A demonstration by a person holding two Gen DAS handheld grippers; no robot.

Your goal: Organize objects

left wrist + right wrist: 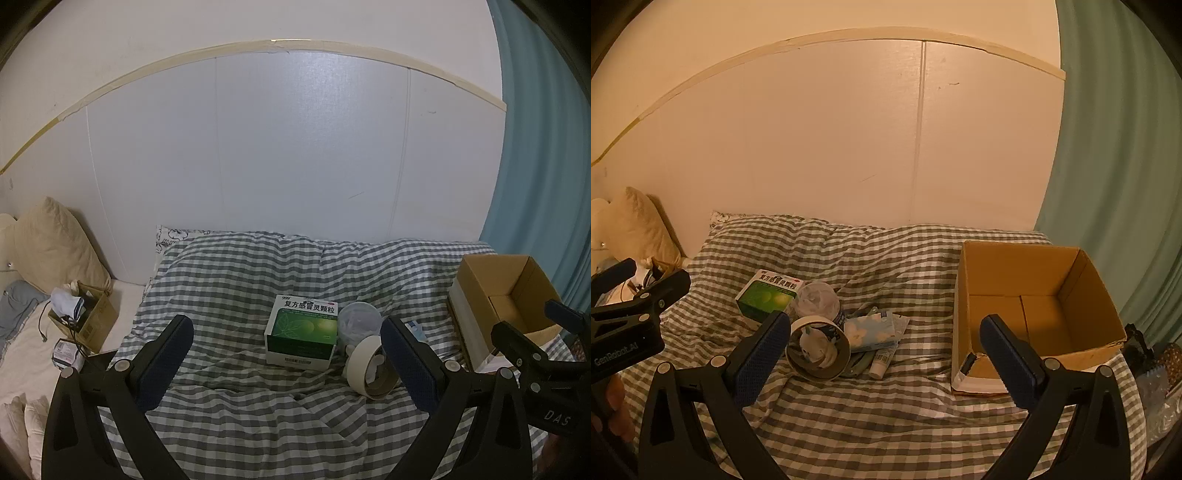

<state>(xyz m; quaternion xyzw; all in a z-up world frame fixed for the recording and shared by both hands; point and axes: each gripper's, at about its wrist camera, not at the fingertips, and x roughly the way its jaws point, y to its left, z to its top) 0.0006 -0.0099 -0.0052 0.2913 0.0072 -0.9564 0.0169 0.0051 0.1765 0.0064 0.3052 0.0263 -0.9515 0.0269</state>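
Loose objects, a green medicine box (302, 341) and tape roll (371, 369) among them, are being left heaped mid-bed, left of the empty cardboard box (1027, 295), while both grippers, left (286, 363) and right (882, 360), are being held wide open, gripping nothing.

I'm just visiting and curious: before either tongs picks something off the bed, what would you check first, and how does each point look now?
1. Left tongs open, empty: ok.
2. Right tongs open, empty: ok.
3. Cardboard box open, nothing visible inside: ok.
4. Tape roll free to lift: not ok, a small figure sits inside the ring.
5. Green medicine box unobstructed: ok.
6. Tube fully clear of the blue packet: cannot tell.
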